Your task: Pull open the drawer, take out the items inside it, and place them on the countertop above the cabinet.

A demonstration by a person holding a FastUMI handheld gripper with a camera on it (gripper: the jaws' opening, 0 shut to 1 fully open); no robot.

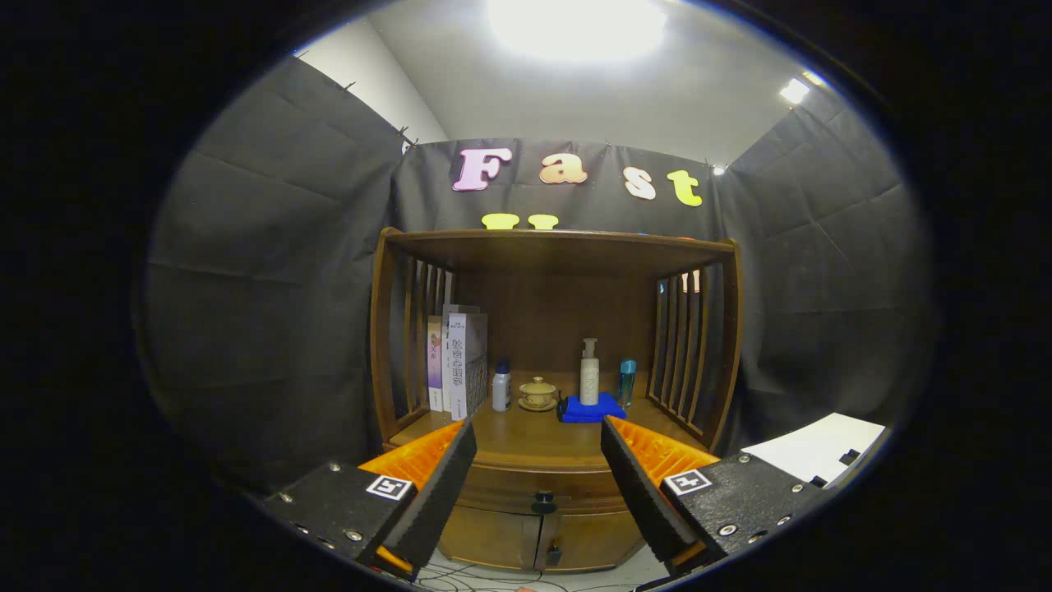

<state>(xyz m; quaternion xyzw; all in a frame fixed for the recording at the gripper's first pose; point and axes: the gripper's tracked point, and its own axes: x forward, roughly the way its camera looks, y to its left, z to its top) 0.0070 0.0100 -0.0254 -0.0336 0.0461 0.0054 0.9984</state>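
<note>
— Where is the drawer (pixel 538 487)?
— Shut, under the counter (pixel 526 440) of the wooden cabinet (pixel 386 329), its dark knob (pixel 543 497) between the fingers and beyond them.
— And the gripper (pixel 538 477)?
— Spread wide, holding nothing, well short of the knob.
— What stands on the counter?
— Books (pixel 460 366) at the left, a small white bottle (pixel 501 386), a lidded cup on a saucer (pixel 537 393), a pump bottle (pixel 589 374) on a blue cloth (pixel 590 409), a blue bottle (pixel 627 381). Two lower doors (pixel 538 538) sit under the drawer.
</note>
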